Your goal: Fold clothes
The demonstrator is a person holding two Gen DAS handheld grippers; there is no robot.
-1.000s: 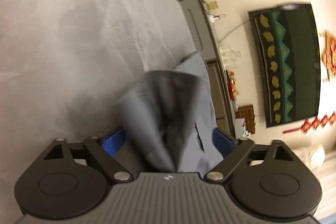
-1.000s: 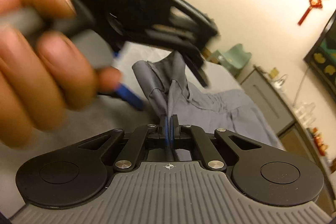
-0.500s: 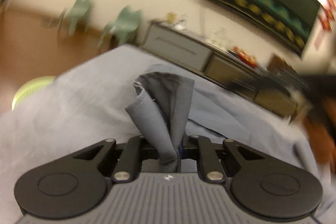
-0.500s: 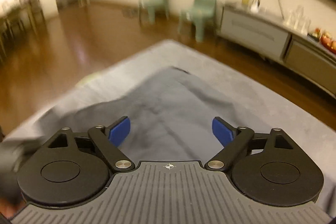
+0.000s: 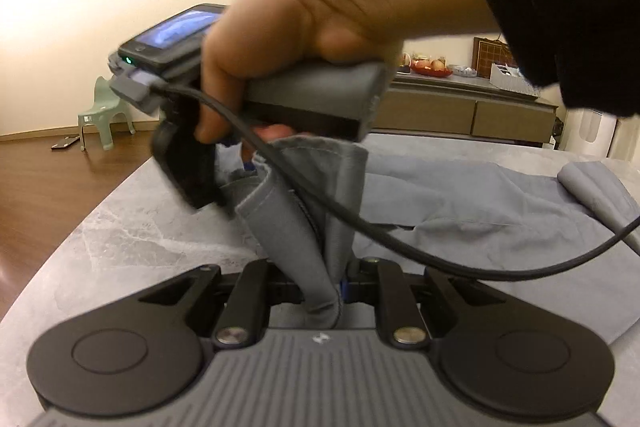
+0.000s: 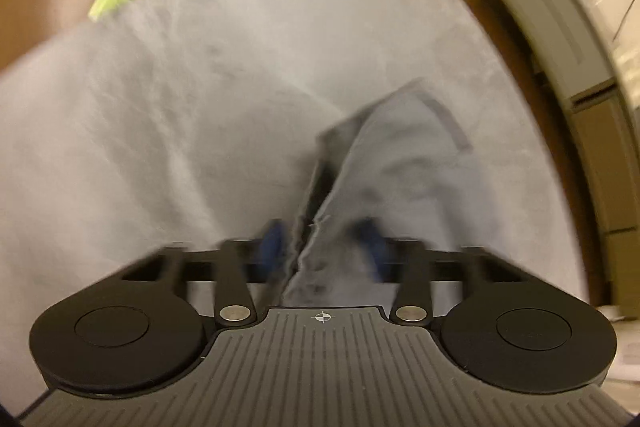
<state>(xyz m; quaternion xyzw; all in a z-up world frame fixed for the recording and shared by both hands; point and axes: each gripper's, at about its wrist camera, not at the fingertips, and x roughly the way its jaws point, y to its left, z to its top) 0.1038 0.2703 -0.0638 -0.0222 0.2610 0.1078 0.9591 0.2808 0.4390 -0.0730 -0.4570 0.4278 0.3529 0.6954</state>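
The left gripper (image 5: 334, 287) is clenched on a bunched fold of the grey garment (image 5: 480, 203), which lies across the grey table (image 5: 132, 227) near its far edge. The right gripper (image 6: 320, 247) is closing, the garment's edge between its blue pads (image 6: 272, 243), not yet pinched.

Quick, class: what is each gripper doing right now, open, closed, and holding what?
Left gripper: shut on a bunched fold of the grey garment.
Right gripper: jaws closing around the garment's edge, pads not yet pressing it.
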